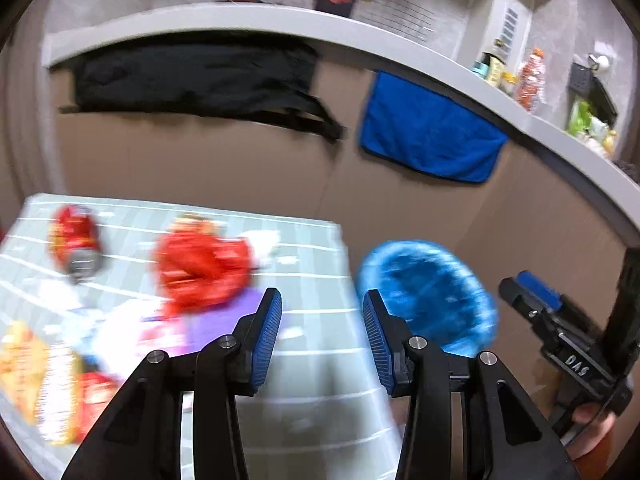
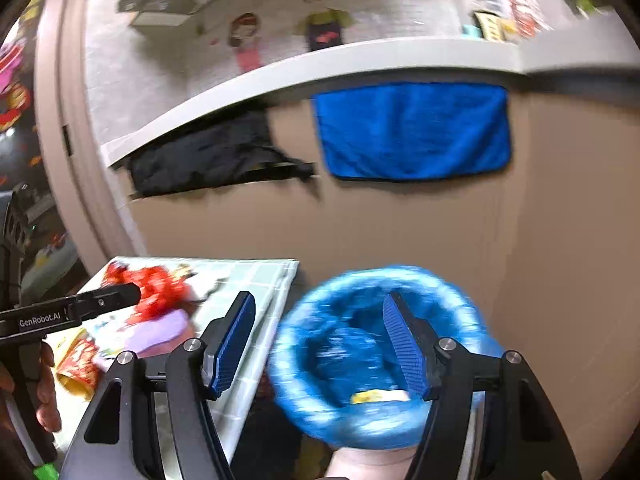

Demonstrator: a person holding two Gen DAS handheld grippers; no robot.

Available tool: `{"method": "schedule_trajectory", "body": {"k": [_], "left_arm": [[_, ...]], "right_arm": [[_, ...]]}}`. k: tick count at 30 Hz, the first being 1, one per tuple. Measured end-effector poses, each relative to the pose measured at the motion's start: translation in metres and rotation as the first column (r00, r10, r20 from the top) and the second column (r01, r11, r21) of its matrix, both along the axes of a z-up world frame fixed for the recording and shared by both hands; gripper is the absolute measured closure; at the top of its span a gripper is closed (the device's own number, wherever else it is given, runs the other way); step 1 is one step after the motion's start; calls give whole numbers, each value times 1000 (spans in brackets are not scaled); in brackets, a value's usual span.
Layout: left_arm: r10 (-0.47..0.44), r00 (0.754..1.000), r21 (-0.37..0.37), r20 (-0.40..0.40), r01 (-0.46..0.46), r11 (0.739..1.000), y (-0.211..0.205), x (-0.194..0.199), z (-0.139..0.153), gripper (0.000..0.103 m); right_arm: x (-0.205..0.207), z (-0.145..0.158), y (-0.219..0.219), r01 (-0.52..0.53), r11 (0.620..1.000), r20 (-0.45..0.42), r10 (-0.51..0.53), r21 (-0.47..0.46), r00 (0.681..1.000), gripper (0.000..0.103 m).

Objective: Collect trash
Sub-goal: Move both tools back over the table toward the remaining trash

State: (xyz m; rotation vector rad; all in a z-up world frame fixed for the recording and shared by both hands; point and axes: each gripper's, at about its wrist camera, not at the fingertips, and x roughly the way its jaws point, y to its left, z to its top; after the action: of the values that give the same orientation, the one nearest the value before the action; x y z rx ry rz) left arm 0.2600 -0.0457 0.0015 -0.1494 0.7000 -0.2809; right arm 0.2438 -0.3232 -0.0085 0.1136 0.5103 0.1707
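Both grippers, left gripper point(image 1: 322, 336) and right gripper point(image 2: 320, 344), empty, fingers apart.

The left gripper point(image 1: 322, 334) has its two blue fingers wide apart with nothing between them. It hangs over the right edge of a table point(image 1: 312, 248) with a striped cloth. A crumpled red wrapper point(image 1: 200, 270) lies near the table's far edge. A red can point(image 1: 76, 244) lies near the far left corner. A blue-lined bin point(image 1: 430, 296) stands just beside the table's right edge. The right gripper point(image 1: 532, 292) is beside the bin.

Black linkages, silver screws, ribbed blue fingers point(image 1: 267, 336).
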Motion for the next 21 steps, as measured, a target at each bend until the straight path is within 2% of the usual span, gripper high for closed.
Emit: {"method": "schedule_trajectory", "body": {"k": [5, 10, 13, 17, 21], "left_arm": [[107, 994, 68, 27, -109, 992, 80, -34, -2, 59], [195, 981, 80, -14, -194, 978, 165, -61, -26, 59], [260, 964, 99, -45, -255, 962, 206, -79, -45, 59], [342, 936, 98, -78, -334, 937, 248, -102, -64, 59], [425, 901, 79, -90, -419, 904, 288, -118, -73, 59]], "right_arm": [[-8, 3, 72, -126, 989, -4, 126, -72, 992, 39], [-19, 1, 151, -275, 949, -18, 275, -152, 961, 40], [-19, -5, 193, -362, 919, -56, 357, -156, 932, 46], [-16, -16, 241, -474, 872, -131, 459, -120, 879, 47], [-24, -23, 290, -562, 817, -175, 539, -129, 824, 47]]}}
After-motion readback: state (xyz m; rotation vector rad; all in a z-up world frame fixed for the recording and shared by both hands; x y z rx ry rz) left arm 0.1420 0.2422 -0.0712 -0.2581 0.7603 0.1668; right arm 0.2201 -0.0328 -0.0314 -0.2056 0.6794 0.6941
